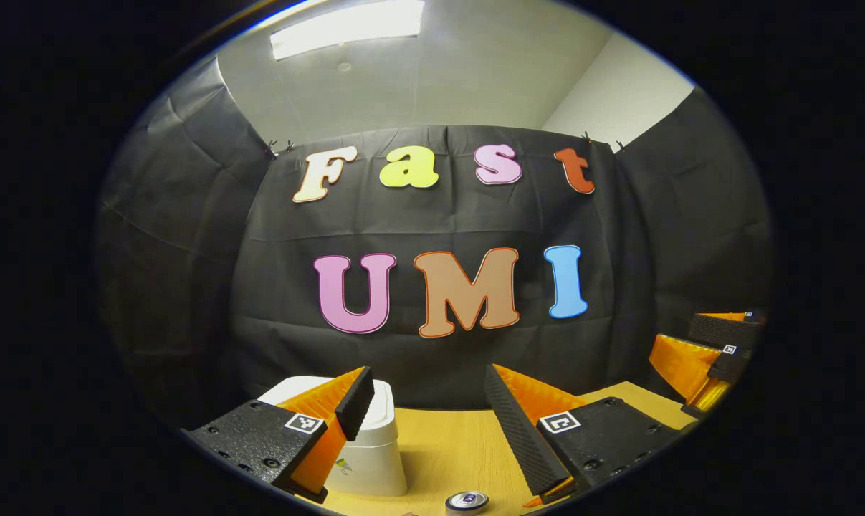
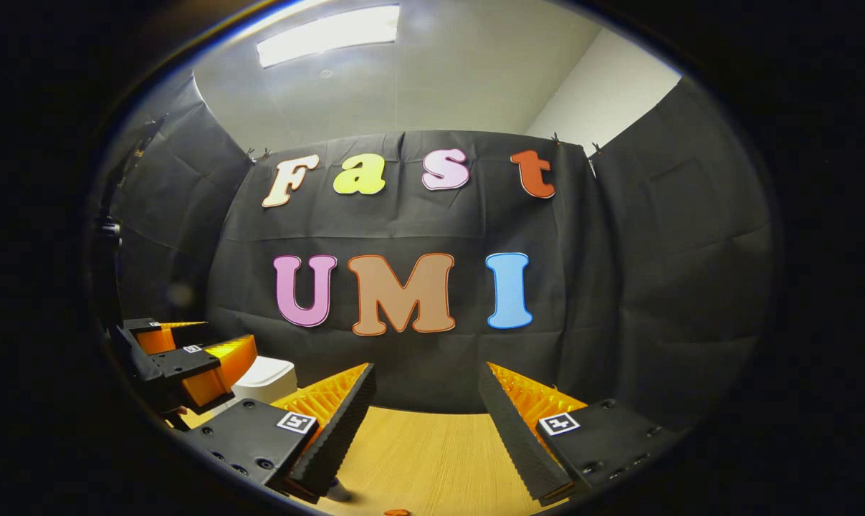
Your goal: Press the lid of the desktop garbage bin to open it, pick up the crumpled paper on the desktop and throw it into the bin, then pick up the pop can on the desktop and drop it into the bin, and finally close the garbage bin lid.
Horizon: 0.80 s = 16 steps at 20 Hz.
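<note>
Bin (image 1: 371, 437), white, sits lower left of the left gripper view w/ its lid looking flat and down, so by my read nothing's done yet: lid press, paper, can and closing all left. Can (image 1: 466, 501) shows just its top at the bottom edge, centre, on the wood desk (image 1: 446, 444), near the bin; crumpled paper I can't make out for sure. Left gripper (image 1: 426, 408) hangs above the desk w/ fingers spread wide, empty; right gripper (image 2: 425, 408) same in its own view, wide & holding nothing, bin (image 2: 264, 380) at its lower left
</note>
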Each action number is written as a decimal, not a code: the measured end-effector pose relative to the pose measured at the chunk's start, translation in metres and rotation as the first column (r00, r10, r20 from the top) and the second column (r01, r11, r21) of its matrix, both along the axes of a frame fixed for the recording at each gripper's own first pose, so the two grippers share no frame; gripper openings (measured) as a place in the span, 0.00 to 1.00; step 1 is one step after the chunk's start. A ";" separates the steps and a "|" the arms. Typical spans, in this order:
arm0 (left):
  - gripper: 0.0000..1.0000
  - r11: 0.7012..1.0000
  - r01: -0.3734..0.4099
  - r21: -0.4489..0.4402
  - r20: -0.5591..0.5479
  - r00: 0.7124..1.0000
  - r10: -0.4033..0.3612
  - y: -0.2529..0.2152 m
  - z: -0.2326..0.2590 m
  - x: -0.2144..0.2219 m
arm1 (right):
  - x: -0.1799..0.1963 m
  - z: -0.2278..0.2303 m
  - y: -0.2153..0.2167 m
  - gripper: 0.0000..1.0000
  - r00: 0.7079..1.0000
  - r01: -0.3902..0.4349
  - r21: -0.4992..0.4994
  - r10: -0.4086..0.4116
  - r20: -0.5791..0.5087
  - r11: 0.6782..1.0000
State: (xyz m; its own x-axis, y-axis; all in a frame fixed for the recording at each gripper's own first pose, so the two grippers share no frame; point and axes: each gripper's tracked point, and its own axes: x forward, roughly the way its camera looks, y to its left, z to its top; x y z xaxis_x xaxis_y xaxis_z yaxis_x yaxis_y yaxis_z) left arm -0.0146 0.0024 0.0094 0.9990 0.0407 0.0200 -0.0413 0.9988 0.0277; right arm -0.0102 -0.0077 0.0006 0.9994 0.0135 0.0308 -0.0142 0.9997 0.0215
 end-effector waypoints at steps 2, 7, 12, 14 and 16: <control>0.92 1.000 0.003 0.000 -0.001 1.000 -0.003 -0.001 0.000 0.000 | -0.001 -0.001 -0.002 0.96 1.000 0.003 0.003 -0.003 -0.003 1.000; 0.58 1.000 0.029 -0.001 -0.019 0.999 -0.029 -0.007 -0.005 0.000 | -0.001 -0.002 -0.002 0.96 1.000 0.004 0.002 -0.004 -0.005 1.000; 0.27 1.000 0.005 0.007 -0.029 1.000 -0.005 0.005 -0.004 -0.002 | -0.002 -0.004 0.001 0.96 1.000 -0.003 -0.005 0.003 -0.011 1.000; 0.07 1.000 -0.025 0.003 -0.027 0.999 0.025 0.013 -0.004 -0.001 | -0.001 -0.004 0.000 0.96 1.000 -0.003 -0.008 0.003 -0.012 1.000; 0.02 1.000 -0.021 -0.008 -0.054 0.998 0.021 0.016 -0.011 0.002 | -0.001 -0.006 0.002 0.96 1.000 -0.004 -0.009 0.004 -0.014 1.000</control>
State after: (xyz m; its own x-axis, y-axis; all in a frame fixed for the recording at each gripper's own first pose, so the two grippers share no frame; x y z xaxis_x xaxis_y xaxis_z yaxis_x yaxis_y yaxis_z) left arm -0.0130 0.0183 -0.0011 0.9975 0.0619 -0.0341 -0.0612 0.9979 0.0214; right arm -0.0114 -0.0056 -0.0050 0.9997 0.0180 0.0167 -0.0183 0.9998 0.0127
